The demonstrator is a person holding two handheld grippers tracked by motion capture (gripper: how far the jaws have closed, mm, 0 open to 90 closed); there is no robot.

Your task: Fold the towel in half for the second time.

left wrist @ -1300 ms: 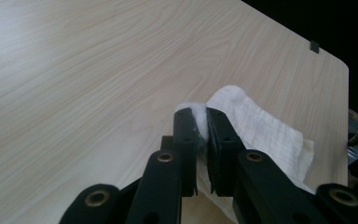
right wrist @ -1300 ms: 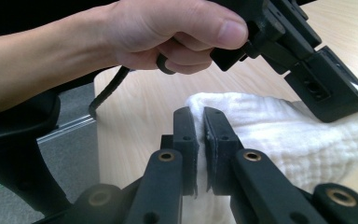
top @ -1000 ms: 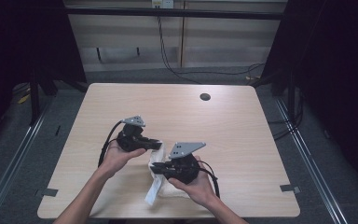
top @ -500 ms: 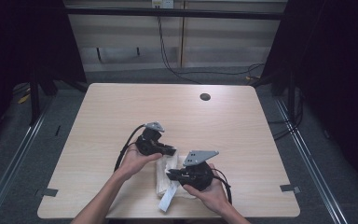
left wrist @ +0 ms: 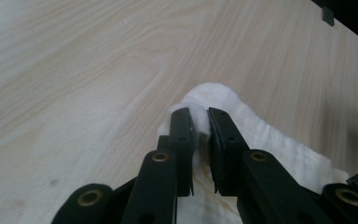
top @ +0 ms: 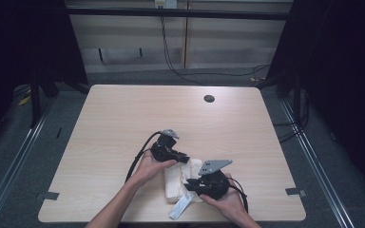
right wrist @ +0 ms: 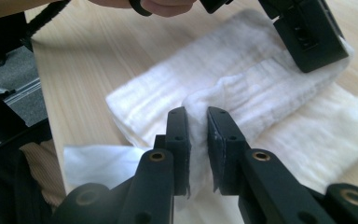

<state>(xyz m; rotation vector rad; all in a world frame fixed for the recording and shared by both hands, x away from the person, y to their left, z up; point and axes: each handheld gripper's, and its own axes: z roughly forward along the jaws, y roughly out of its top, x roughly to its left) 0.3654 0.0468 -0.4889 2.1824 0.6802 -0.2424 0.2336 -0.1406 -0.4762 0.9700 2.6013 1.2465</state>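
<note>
A folded white cloth [top: 175, 184] lies on the wooden table [top: 123, 123] near its front edge. My left gripper [top: 186, 159] comes down on the cloth's far end; in the left gripper view its jaws [left wrist: 200, 116] stand a little apart with a fold of the cloth [left wrist: 261, 140] between them. My right gripper [top: 189, 183] sits at the near side, and its jaws [right wrist: 198, 114] bracket a raised corner of the cloth [right wrist: 242, 88]. Both pairs of jaws have just been opening. The left gripper [right wrist: 307, 37] also shows in the right gripper view.
A thin white strip [top: 181, 206] trails from the cloth toward the table's front edge and appears flat [right wrist: 98, 161] in the right gripper view. A small dark hole [top: 209, 99] marks the far side of the table. Dark floor and frame rails surround the table.
Both hands have moved right and down, bringing the cloth onto the table near the front edge. The cloth now lies folded instead of hanging between the grippers.
</note>
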